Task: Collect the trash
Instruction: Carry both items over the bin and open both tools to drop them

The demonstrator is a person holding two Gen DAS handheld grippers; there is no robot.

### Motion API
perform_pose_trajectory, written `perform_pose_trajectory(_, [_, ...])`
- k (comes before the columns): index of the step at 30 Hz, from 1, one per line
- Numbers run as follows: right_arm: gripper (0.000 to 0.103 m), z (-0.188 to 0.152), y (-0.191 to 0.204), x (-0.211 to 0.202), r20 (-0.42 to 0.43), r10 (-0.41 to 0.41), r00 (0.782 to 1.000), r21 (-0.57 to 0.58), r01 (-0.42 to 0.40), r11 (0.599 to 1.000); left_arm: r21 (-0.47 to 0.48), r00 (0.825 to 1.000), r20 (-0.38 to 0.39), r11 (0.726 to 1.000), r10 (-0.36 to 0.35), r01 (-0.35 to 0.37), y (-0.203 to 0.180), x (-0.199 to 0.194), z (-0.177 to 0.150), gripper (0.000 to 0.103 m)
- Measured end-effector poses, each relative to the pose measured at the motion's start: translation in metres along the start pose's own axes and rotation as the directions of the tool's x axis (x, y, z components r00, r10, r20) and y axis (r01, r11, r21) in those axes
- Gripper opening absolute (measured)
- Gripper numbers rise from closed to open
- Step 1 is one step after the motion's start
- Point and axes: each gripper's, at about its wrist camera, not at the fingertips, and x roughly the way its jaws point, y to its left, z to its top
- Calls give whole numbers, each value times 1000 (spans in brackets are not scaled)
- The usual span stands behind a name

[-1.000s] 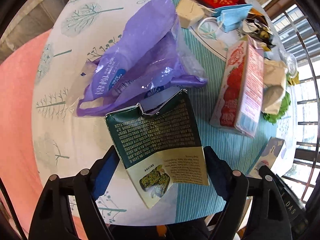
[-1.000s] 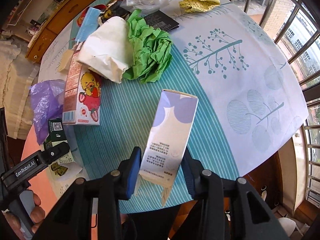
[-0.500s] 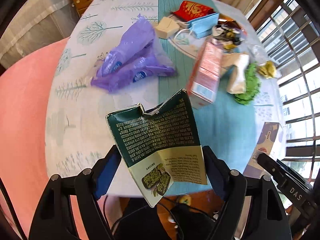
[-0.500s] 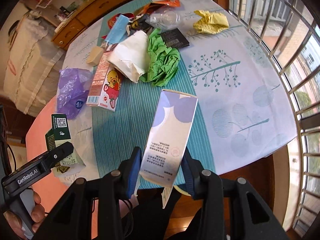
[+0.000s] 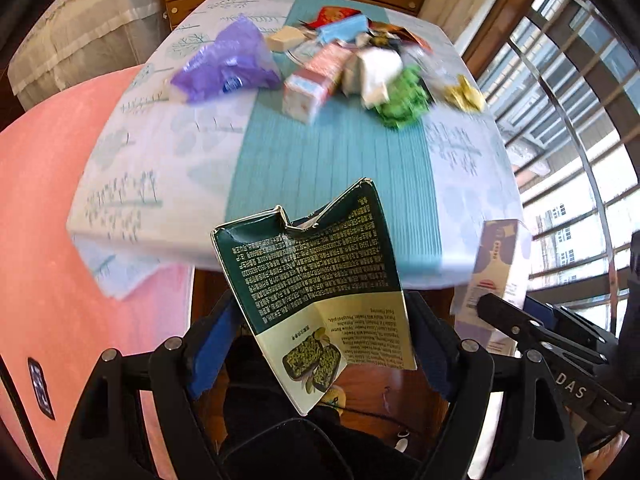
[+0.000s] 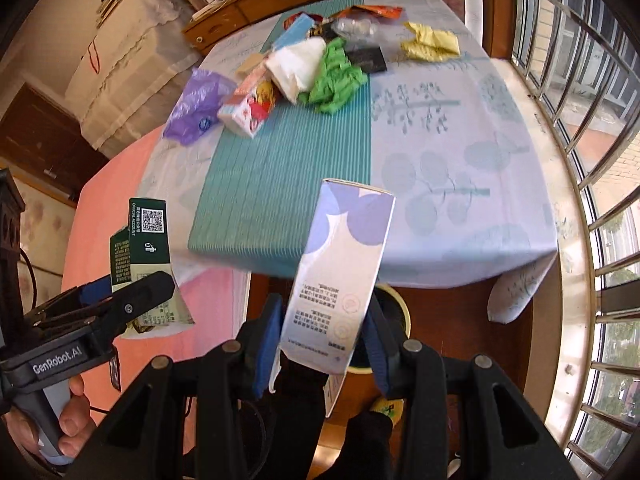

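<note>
Trash is in both grippers. The left gripper (image 5: 320, 344) pinches a torn green snack box (image 5: 312, 276) between its blue pads, and the box sticks up in front of it, off the table. The right gripper (image 6: 320, 344) pinches a white and purple carton (image 6: 340, 264) the same way, standing tall between its pads. In the left view the right gripper and its carton (image 5: 494, 276) show just to the right. In the right view the left gripper (image 6: 100, 308) and its green box (image 6: 144, 240) show to the left, with a person's hand (image 6: 68, 420) on the handle.

Past both grippers is the table (image 5: 160, 168) with a blue and white tree-print cloth. More trash lies in a heap at its far end: a purple plastic bag (image 5: 228, 66), a pink juice carton (image 5: 316, 80) lying on its side, a white crumpled paper (image 5: 376, 72), a green crumpled paper (image 5: 404, 98) touching it, and a yellow crumpled paper (image 5: 466, 94) to the right. A blue face mask (image 6: 294, 34) and a small black packet (image 6: 366, 60) lie there too.

Below the right gripper, on the floor, is a round bin with a yellow rim (image 6: 402, 308).
</note>
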Motion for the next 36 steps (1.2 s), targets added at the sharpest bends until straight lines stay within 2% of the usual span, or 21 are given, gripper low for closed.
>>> perform_pose_trajectory(7, [40,-48,-18,26,-94,30,995,51,-26,998,58,995,-74,997,60,-56,-17,11,-53,80])
perform_pose_trajectory(12, [40,-78,-24,63,-151,30,988,85,-18,996,85,989,-127,994,75,-65,-15,40,-79,81])
perform_pose_trajectory(17, [40,-103,-38,115,-199,27,980,133,-1,991,97,979,-188,993,85,-67,-7,97,-97,82])
perform_pose_trajectory(22, [40,-121,-59,179,-210,1,978,166,35,986,86,971,-232,995,63,-45,7,164,-106,82])
perform_pose_trajectory(31, [41,-137,-90,283,-179,-63,982,179,95,979,108,973,-227,994,48,-24,31,280,-114,85])
perform_pose_trajectory(32, [42,-137,-92,292,-177,-73,981,177,104,979,111,975,-216,994,46,-22,32,289,-115,86])
perform_pose_trajectory(33, [49,-137,-93,299,-177,-83,981,173,114,978,113,977,-209,993,42,-18,35,296,-115,87])
perform_pose_trajectory(34, [60,-137,-95,306,-178,-91,980,169,121,978,111,978,-207,994,30,-6,36,302,-115,88])
perform_pose_trajectory(36, [69,-138,-96,315,-166,-103,981,169,131,977,95,975,-223,995,-10,32,39,317,-118,90])
